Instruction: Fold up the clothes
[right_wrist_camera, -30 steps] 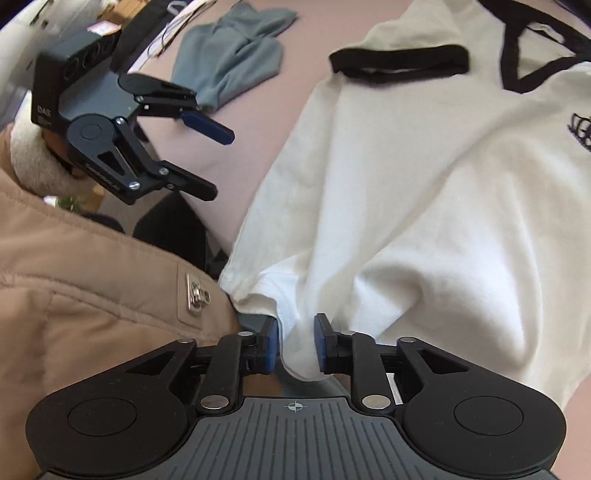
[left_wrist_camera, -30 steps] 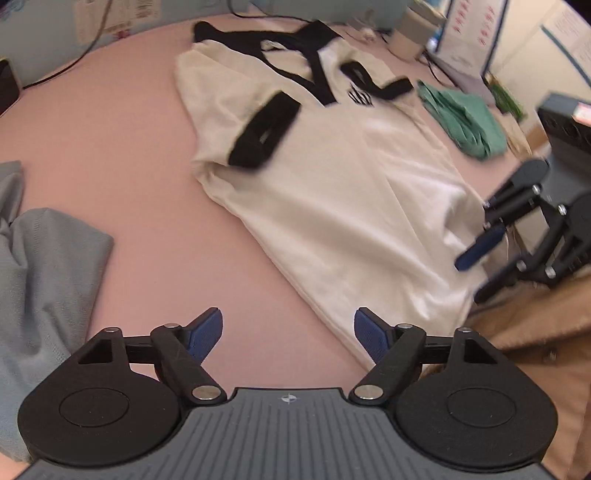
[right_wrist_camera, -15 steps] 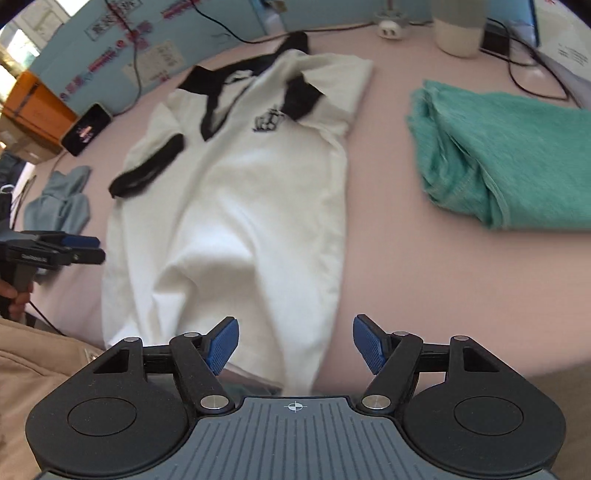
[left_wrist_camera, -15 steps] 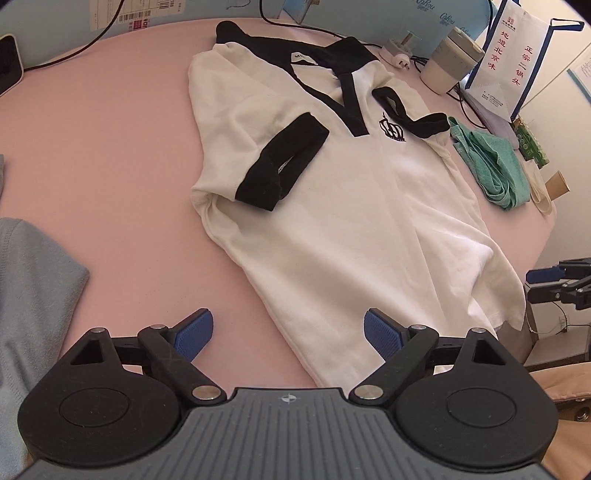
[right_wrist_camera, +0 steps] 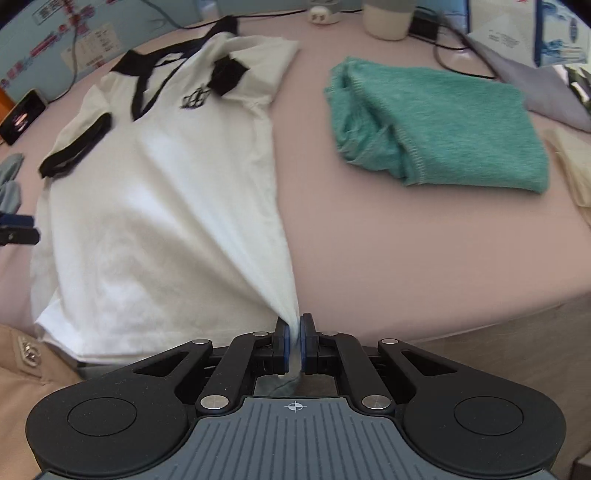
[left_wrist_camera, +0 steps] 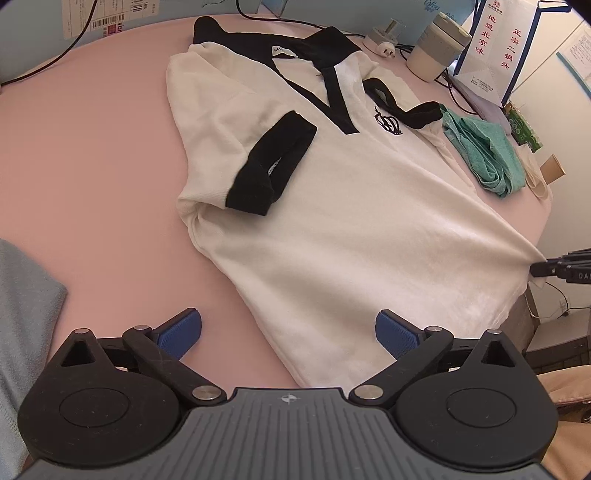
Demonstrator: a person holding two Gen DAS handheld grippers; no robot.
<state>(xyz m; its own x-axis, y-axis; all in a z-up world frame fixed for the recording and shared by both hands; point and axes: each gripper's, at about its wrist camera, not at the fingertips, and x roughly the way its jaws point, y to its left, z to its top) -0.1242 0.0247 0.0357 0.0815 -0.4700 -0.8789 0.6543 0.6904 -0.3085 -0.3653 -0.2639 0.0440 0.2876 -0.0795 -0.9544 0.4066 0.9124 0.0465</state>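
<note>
A white shirt with black collar and sleeve cuffs lies face up on the pink table, its hem toward me. My left gripper hovers over the hem's left corner, jaws opening wide. The cloth lies under the gap and the pads do not touch it. My right gripper is shut on the hem's right corner, and the white shirt pulls into a taut ridge toward it. The left wrist view shows the right gripper at the table's right edge. The left gripper shows at the right wrist view's left border.
A folded green garment lies right of the shirt, a cup and cables behind it. A grey-blue garment sits at the near left, a phone at the far left. A person's tan jacket is at the table's near edge.
My right gripper swung from the hem's left part to its right corner, opened, then shut on the cloth. The left gripper came closer to the hem and its jaws spread wider.
</note>
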